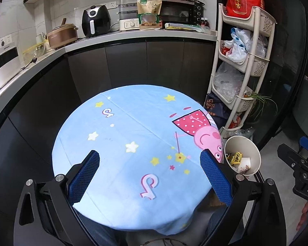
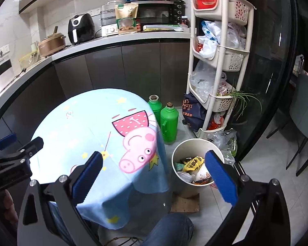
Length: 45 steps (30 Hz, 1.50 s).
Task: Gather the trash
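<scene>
A cream trash bin (image 2: 178,149) stands on the floor right of the small round table with a blue Peppa Pig cloth (image 2: 76,127). It holds several wrappers, one yellow (image 2: 193,164). The bin also shows in the left wrist view (image 1: 254,149), right of the table (image 1: 133,123). My left gripper (image 1: 149,158) is open and empty over the table's near half. My right gripper (image 2: 154,160) is open and empty, above the gap between table edge and bin. The left gripper also shows at the left edge of the right wrist view (image 2: 20,145).
Two green bottles (image 2: 169,123) stand on the floor behind the bin. A white tiered basket rack (image 2: 219,61) with plastic bags stands at the right, a dark bag (image 2: 192,112) at its foot. A kitchen counter (image 2: 113,41) with appliances runs behind. Cardboard (image 2: 184,203) lies on the floor.
</scene>
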Motion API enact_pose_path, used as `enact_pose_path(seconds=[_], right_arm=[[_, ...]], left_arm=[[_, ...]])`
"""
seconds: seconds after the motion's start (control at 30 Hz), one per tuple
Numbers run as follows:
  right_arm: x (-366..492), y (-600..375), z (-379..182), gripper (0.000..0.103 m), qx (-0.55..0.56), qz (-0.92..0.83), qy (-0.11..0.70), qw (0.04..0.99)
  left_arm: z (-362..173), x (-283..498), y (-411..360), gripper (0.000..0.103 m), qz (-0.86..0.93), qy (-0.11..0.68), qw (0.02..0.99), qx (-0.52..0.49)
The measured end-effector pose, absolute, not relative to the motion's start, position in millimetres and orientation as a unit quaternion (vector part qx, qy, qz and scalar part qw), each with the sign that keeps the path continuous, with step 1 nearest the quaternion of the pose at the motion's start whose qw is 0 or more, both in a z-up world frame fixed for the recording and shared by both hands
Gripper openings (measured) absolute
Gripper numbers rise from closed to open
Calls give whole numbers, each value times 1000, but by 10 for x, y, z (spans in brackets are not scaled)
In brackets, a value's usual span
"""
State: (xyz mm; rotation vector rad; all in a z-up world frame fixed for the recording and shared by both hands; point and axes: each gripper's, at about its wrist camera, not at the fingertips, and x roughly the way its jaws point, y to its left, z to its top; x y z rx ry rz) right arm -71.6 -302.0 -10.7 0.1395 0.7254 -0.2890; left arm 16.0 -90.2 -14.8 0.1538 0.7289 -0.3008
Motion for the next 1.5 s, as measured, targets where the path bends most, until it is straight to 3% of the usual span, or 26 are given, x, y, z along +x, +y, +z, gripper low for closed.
enact_pose_path(seconds=[1.5], right_arm=[[-647, -2800, 38, 100, 47, -128, 346, 928]], left_arm=[[-64, 102, -790, 95, -149, 350, 923, 59]])
